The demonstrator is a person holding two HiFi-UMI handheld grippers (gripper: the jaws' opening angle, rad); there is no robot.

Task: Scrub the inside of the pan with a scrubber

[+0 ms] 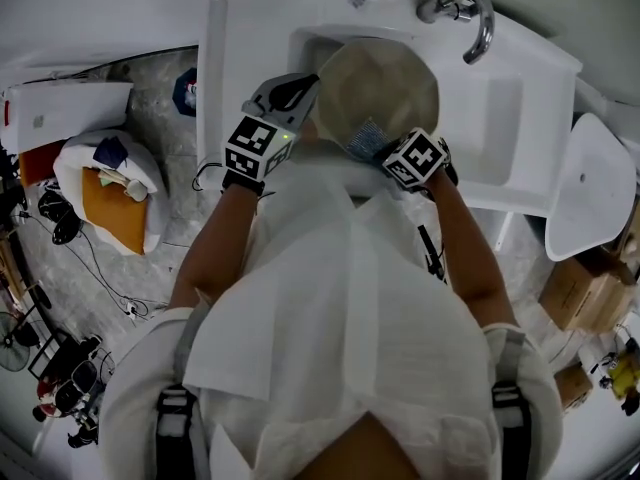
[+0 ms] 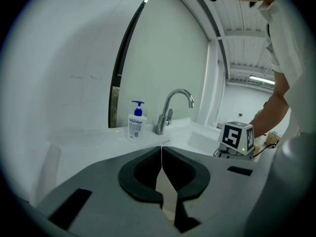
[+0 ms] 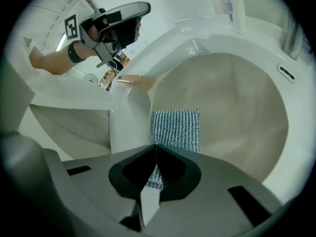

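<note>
Here right gripper (image 3: 156,148), clamped on scrubber (image 3: 176,127) lying straight ahead, works inside pan (image 3: 237,107); left gripper (image 2: 161,152), closed and empty, sits beside pan's rim.

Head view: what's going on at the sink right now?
A person stands at the sink with a gripper in each hand. The right gripper is shut on the scrubber, a blue-grey mesh pad that lies against the inside of the pan in the basin. The left gripper has its jaws together with nothing between them and sits by the pan's left rim. Whether it touches the pan cannot be told. A soap bottle and the tap stand at the back.
</note>
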